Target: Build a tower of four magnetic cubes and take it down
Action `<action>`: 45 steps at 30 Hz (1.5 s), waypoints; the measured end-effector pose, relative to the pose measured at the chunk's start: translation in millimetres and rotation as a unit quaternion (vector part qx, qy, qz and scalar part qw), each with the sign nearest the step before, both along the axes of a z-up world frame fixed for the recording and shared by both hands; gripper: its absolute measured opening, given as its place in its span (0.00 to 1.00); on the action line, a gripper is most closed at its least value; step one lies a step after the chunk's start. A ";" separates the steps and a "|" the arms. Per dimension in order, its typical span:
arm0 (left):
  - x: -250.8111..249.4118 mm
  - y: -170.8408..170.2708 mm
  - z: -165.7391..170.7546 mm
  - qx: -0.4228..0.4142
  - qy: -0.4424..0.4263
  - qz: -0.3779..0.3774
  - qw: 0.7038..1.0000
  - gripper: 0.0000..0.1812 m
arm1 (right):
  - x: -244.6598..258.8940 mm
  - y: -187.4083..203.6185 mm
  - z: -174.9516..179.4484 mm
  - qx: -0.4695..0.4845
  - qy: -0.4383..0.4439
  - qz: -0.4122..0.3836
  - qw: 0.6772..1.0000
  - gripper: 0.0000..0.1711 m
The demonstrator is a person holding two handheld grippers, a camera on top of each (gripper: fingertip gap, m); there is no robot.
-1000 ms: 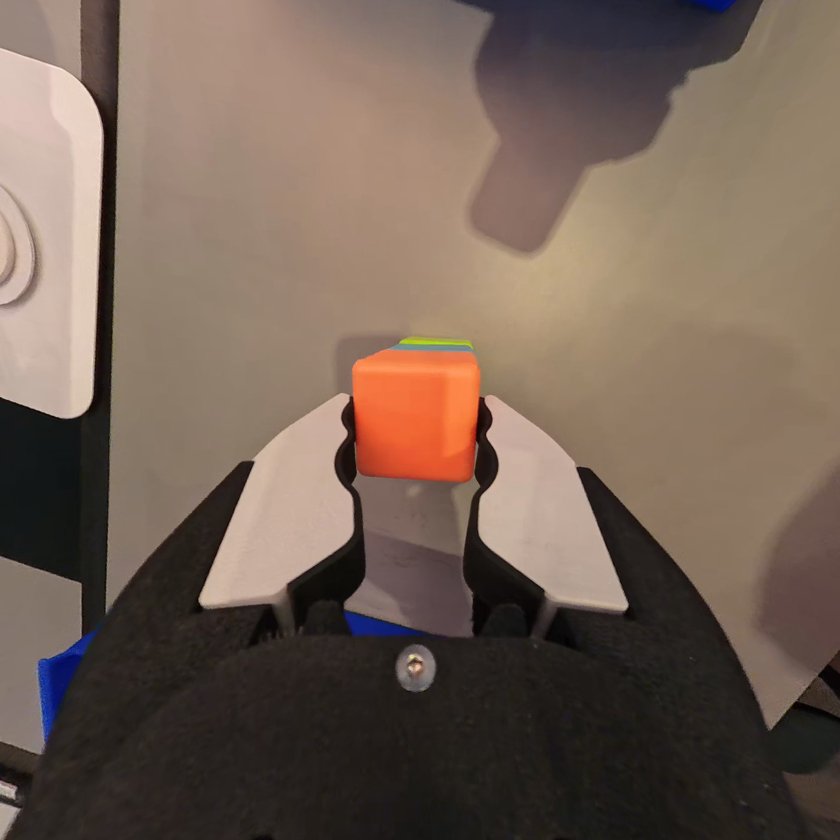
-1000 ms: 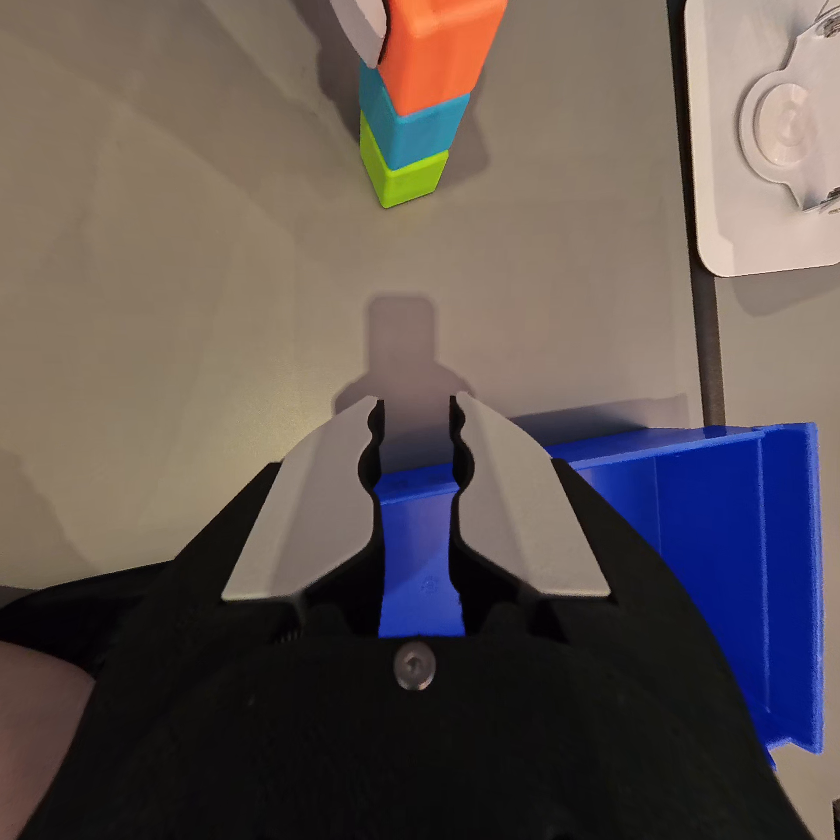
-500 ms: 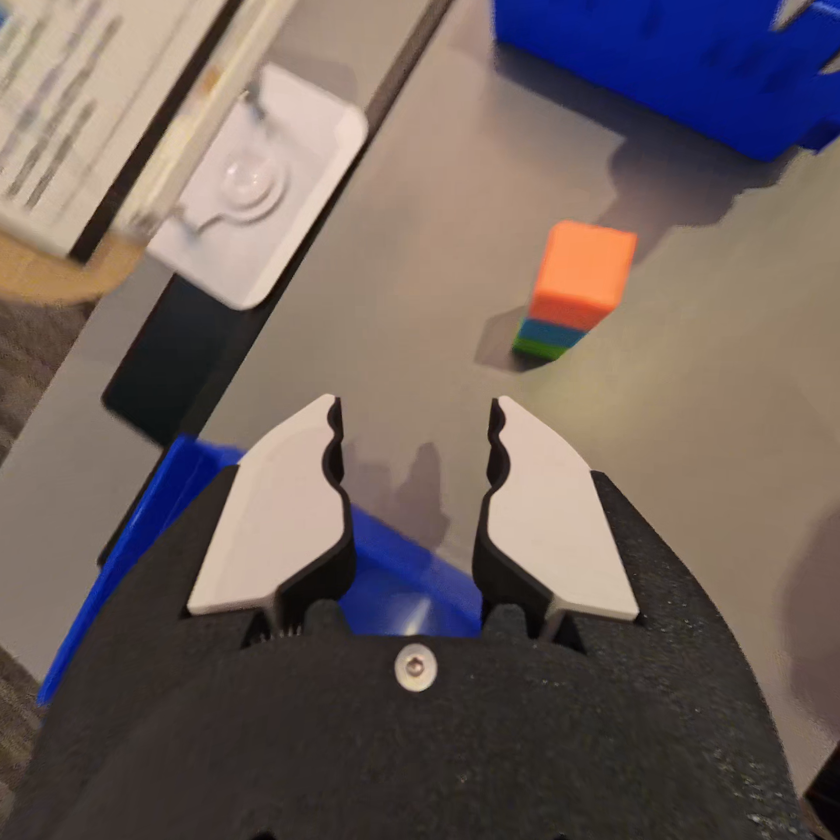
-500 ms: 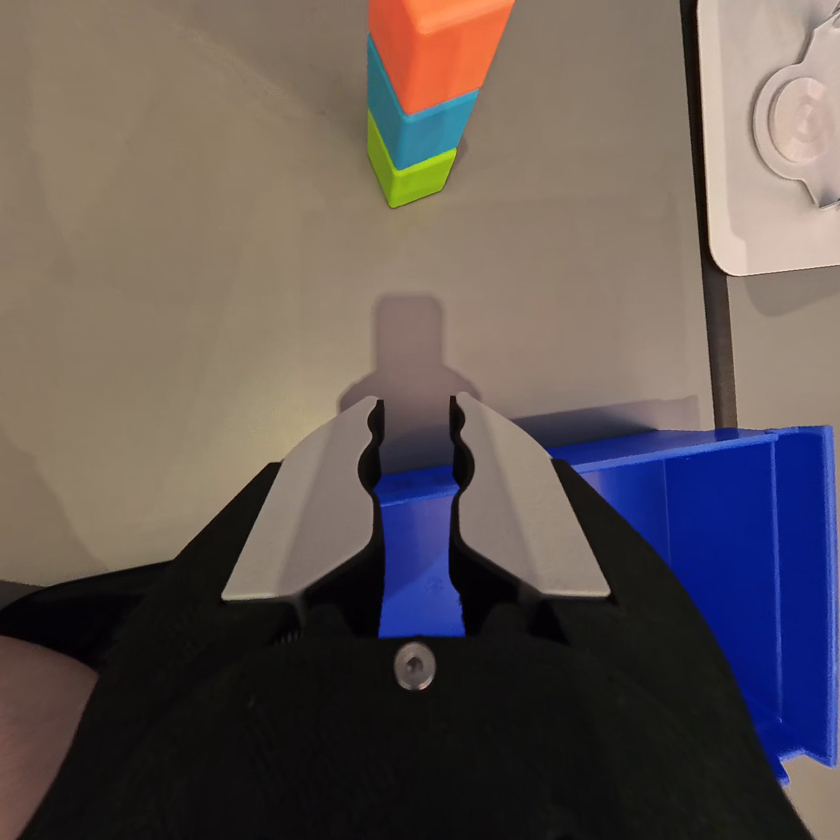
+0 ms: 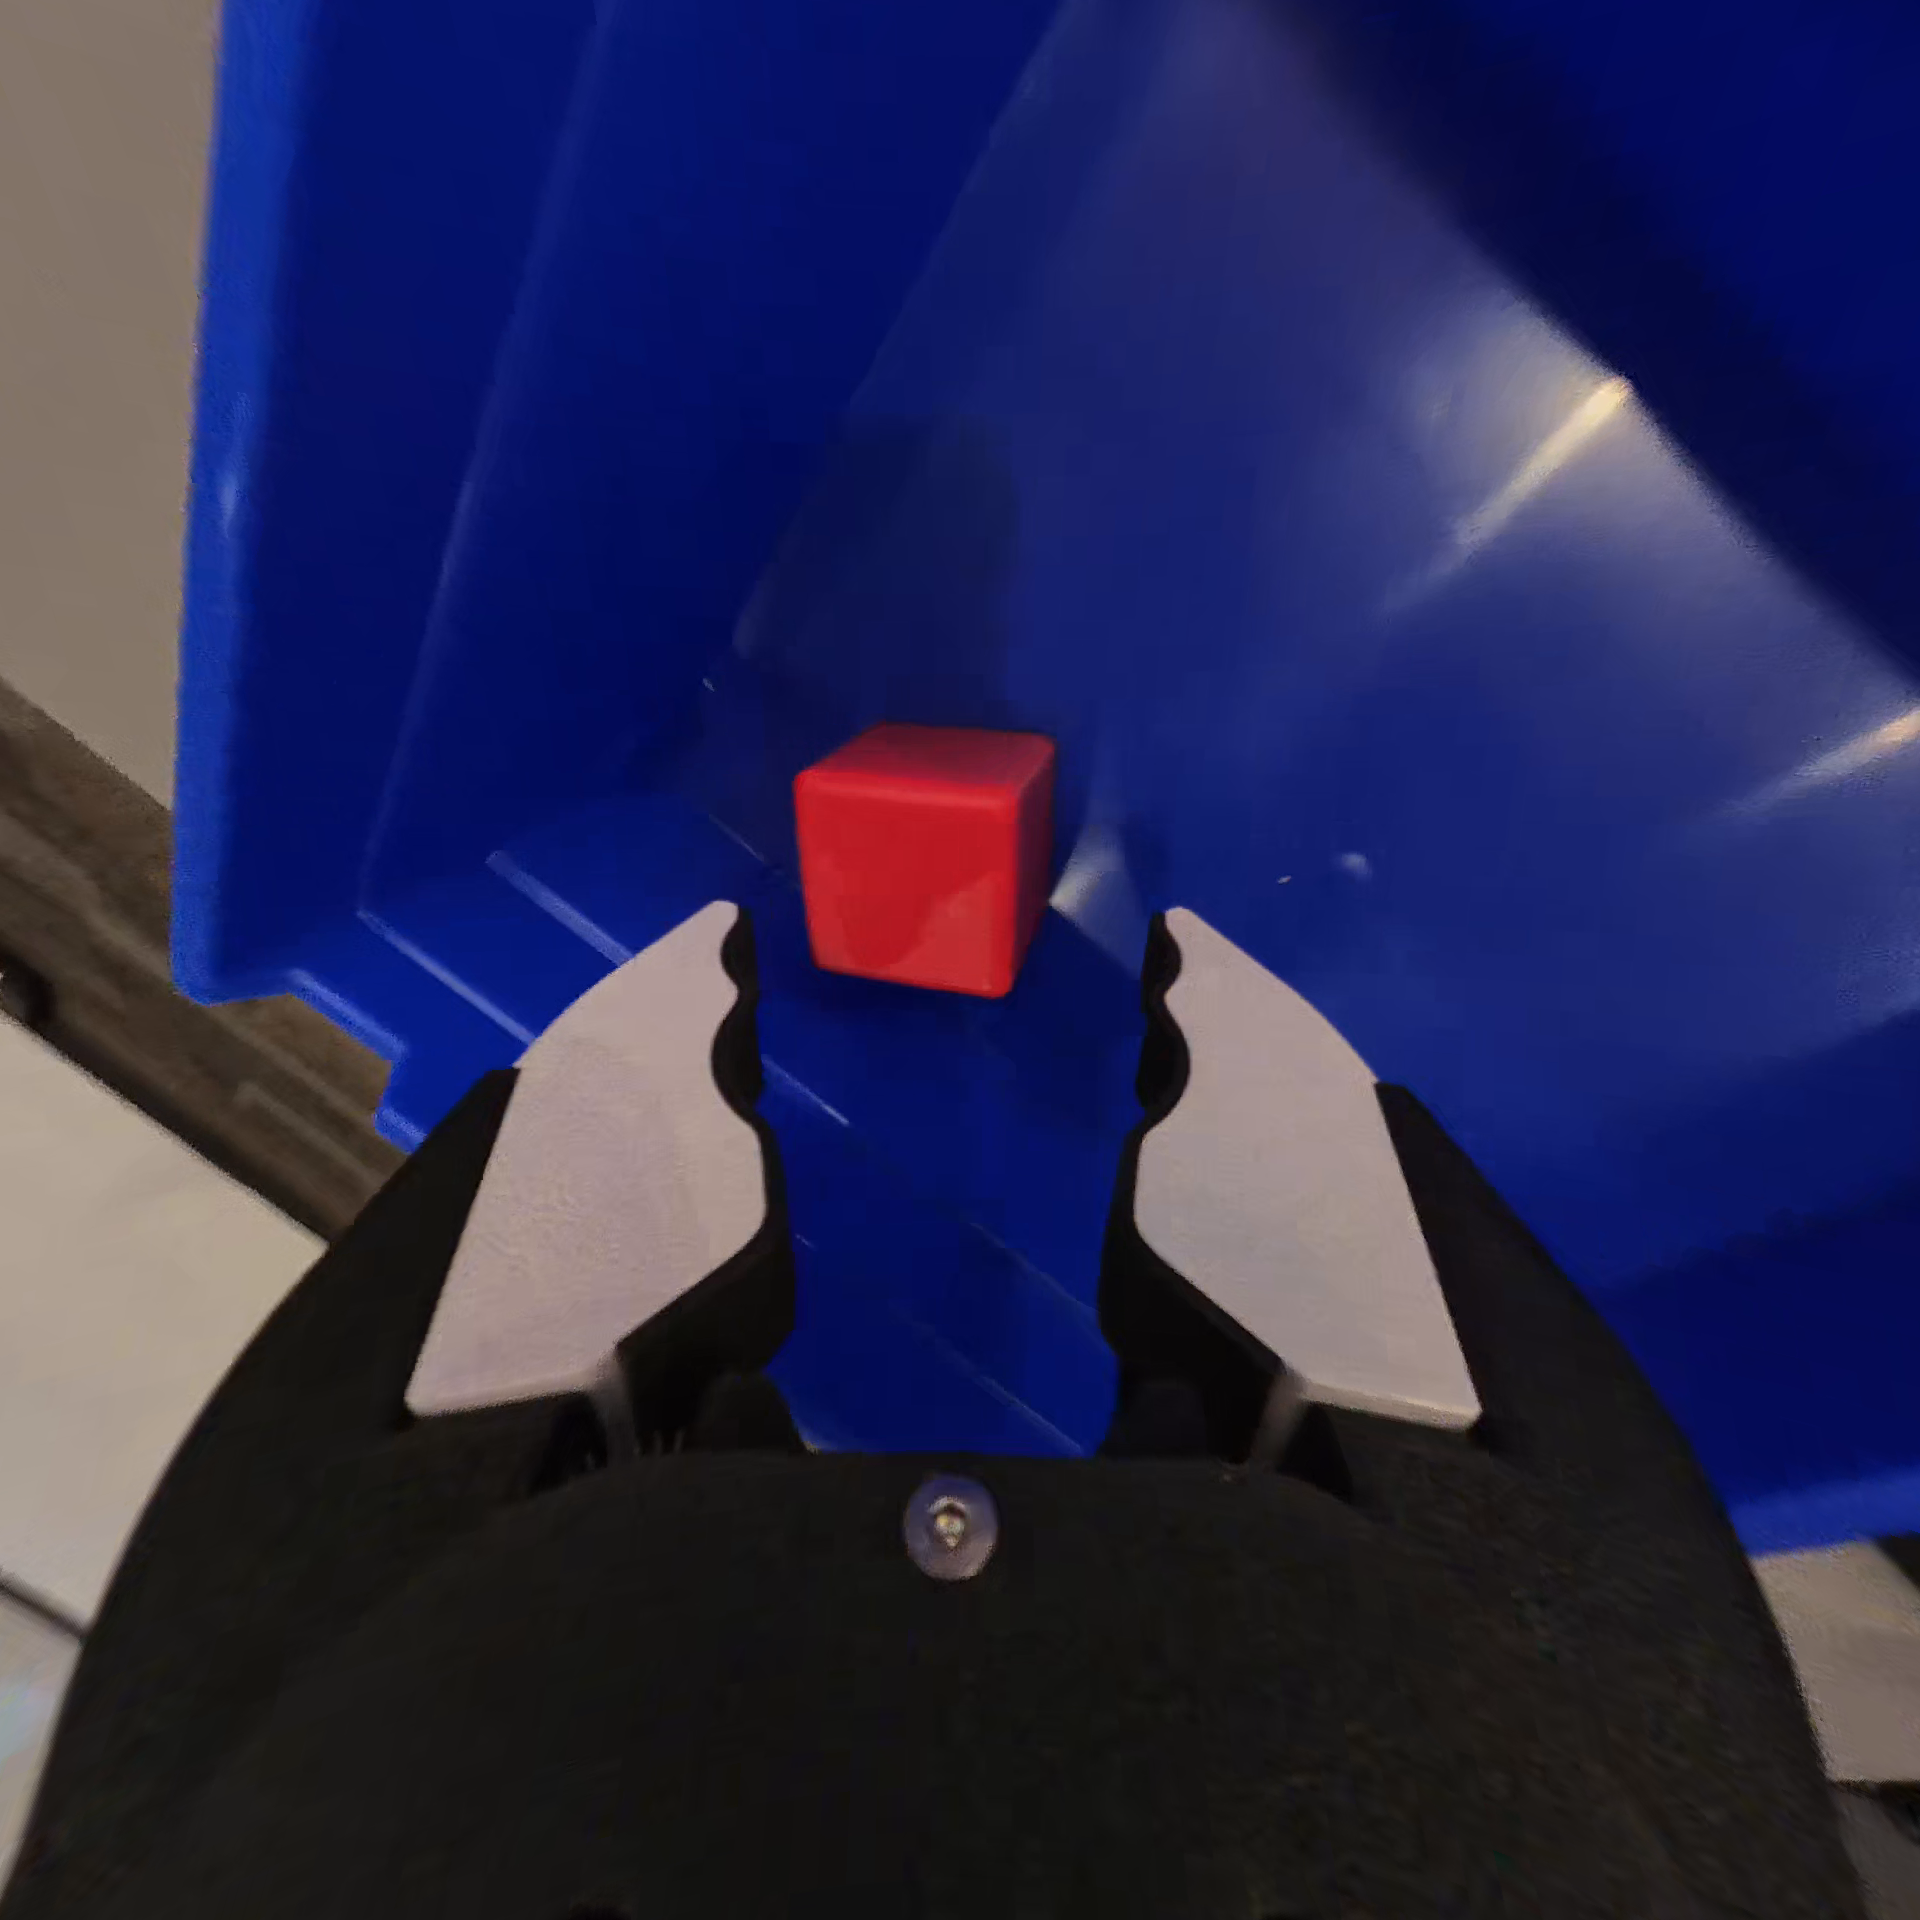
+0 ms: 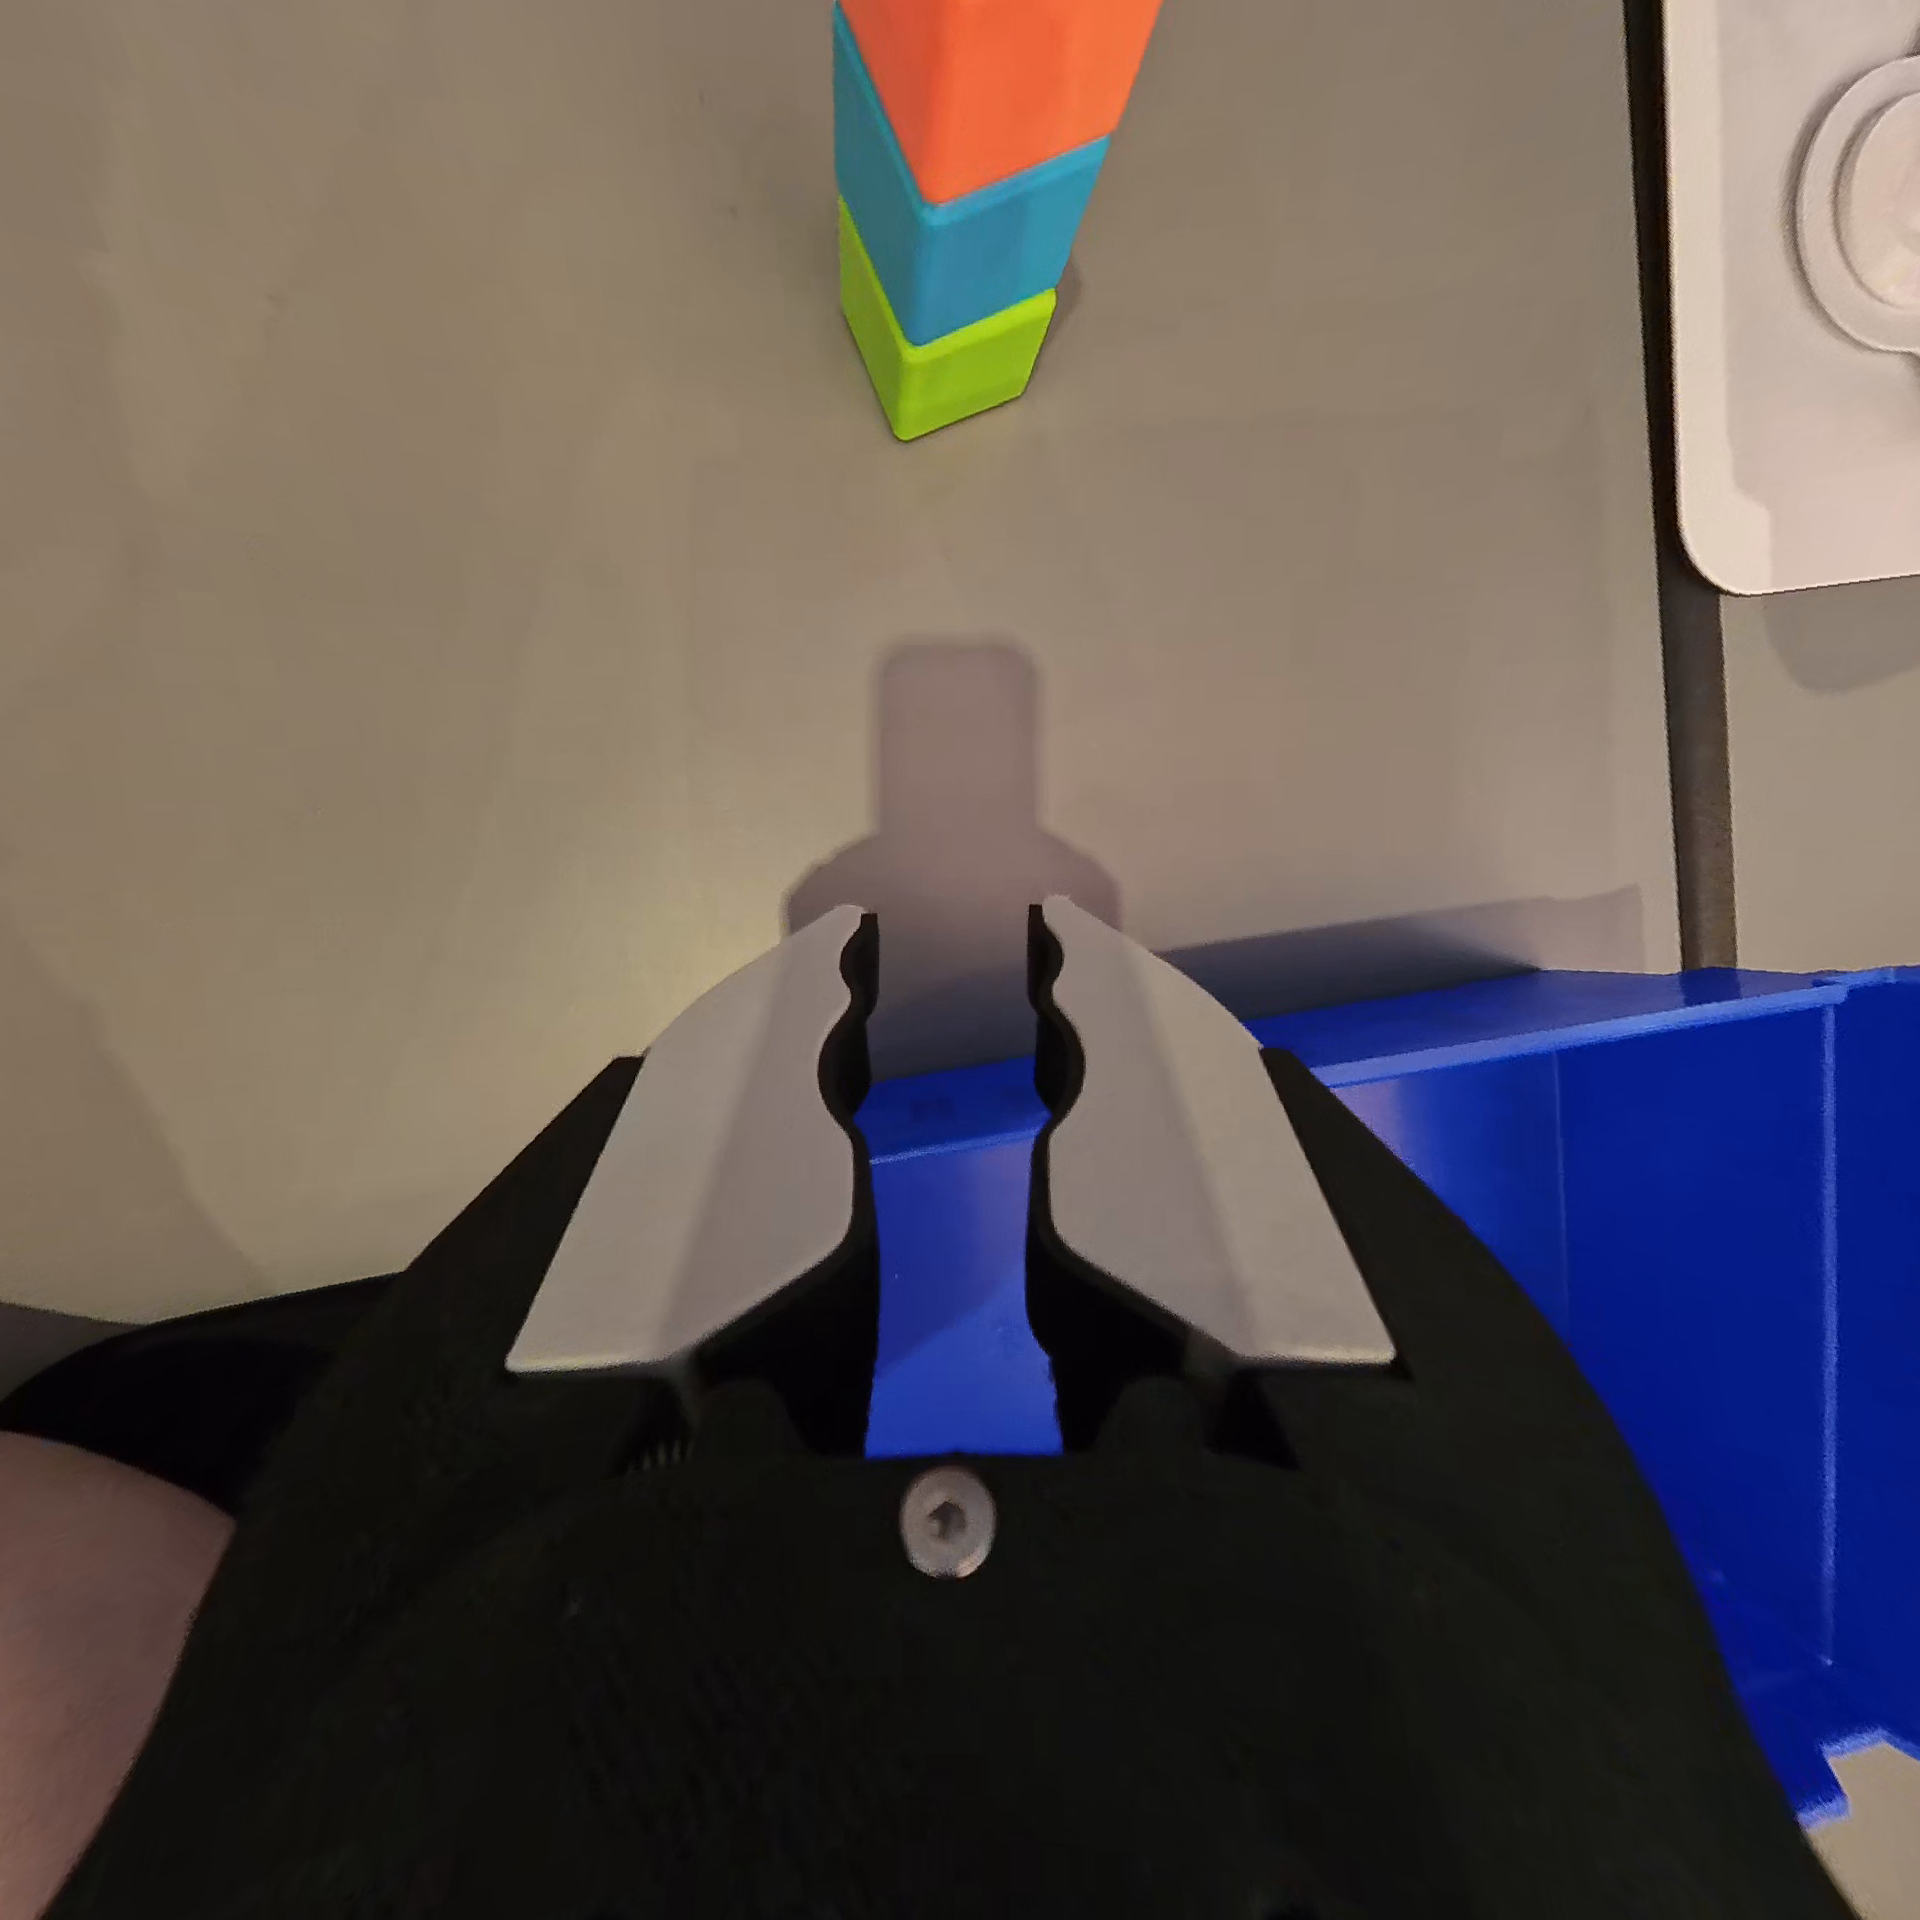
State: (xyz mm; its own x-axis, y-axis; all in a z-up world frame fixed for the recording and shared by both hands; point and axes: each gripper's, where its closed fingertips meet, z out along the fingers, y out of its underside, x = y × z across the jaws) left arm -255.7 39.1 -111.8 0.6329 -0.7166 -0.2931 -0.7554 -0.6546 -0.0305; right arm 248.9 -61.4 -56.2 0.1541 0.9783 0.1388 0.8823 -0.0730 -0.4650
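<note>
Inside a glossy blue plastic bin (image 5: 1351, 644), on its floor, sits a small red plastic cube (image 5: 920, 860), just beyond the tips of the left gripper (image 5: 943, 930). Its grey fingers (image 5: 613, 1164) stand wide apart, wider than the cube, and touch nothing. Motion blur smears the bin's far walls, and its upper and right parts run out of the left wrist view, so its full shape cannot be told. Pale surface and a dark strip show past the bin's left wall, too blurred to name.

Farther off, in the right wrist view, a stack of cubes stands on the grey tabletop (image 6: 416, 520): a lime-green cube (image 6: 956, 364) at the bottom, a teal cube (image 6: 966, 234) on it, and an orange cube (image 6: 997, 83) on top, cut off by the upper edge. The right gripper (image 6: 951, 920) hovers well short of the stack with a narrow gap between its fingers and nothing in it. Below it lies another blue plastic bin (image 6: 1662, 1195), partly covered by the gripper's black body. A white plate-like fixture (image 6: 1766, 312) is clipped at the right edge.
</note>
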 end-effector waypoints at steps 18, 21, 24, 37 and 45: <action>4.1 15.1 26.6 0.066 0.019 0.007 0.998 0.29 | 6.6 2.1 1.0 -0.003 0.007 -0.008 1.000 0.17; 22.3 14.9 84.1 0.139 0.012 0.004 0.990 0.29 | 7.0 3.1 1.7 -0.002 0.009 -0.009 1.000 0.17; 81.3 -0.6 129.8 0.168 -0.056 -0.022 0.984 0.29 | 6.5 3.9 1.9 -0.001 0.008 -0.009 1.000 0.17; 315.5 -69.6 123.0 0.066 -0.138 -0.242 0.958 0.29 | 6.1 1.1 3.3 0.000 0.010 -0.005 1.000 0.17; 345.4 -67.1 99.5 0.001 -0.080 -0.252 0.964 0.29 | 7.7 -0.4 2.9 -0.003 0.009 -0.004 1.000 0.17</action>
State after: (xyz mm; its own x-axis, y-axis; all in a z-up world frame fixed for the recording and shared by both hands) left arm 89.8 -28.0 -12.3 0.2422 -0.9447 -0.2210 -0.9629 -0.2061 -0.1742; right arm 256.6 -61.8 -53.3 0.1638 0.9780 0.1295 0.8731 -0.0826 -0.4805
